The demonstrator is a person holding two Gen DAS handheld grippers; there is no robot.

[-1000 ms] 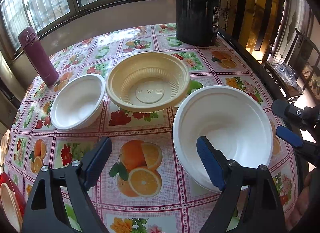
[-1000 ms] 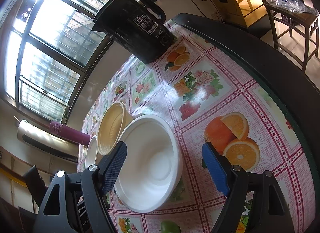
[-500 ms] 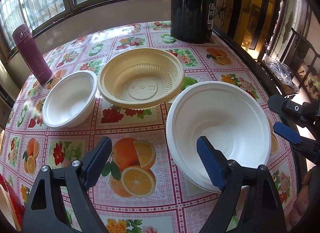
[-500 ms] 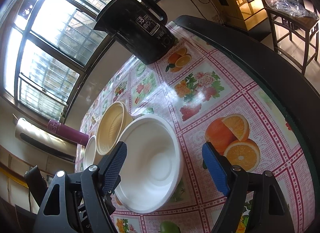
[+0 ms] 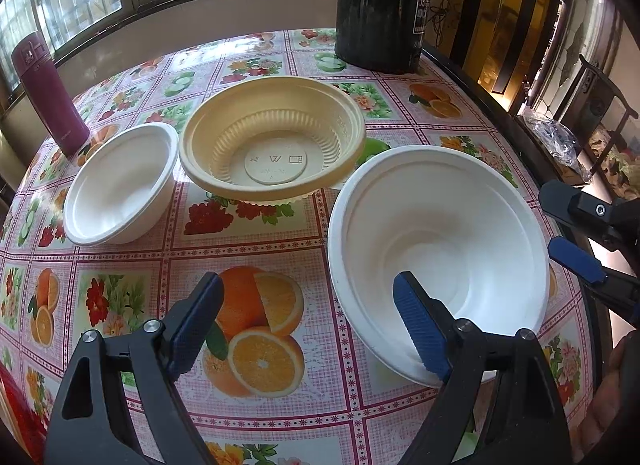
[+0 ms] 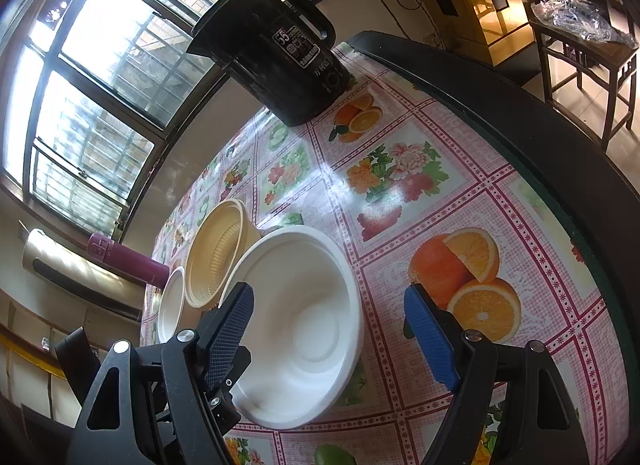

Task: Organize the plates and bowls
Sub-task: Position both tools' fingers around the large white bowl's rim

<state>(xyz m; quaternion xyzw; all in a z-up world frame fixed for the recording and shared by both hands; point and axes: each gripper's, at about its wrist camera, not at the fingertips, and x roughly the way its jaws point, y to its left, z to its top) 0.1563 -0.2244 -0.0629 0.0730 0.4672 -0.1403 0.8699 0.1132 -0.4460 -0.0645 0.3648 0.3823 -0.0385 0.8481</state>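
Both jaws released — nothing held | we straddle the large white bowl (image 5: 436, 233) rim squarely | nest smaller bowls inside — gently.

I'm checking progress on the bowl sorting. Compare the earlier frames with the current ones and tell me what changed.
Almost nothing. In the left wrist view the bowls sit slightly lower and closer, a small shift of the camera; nothing was grasped or released. The large white bowl, yellow bowl and small white bowl stay put on the table. The left gripper and right gripper are both still open and empty.
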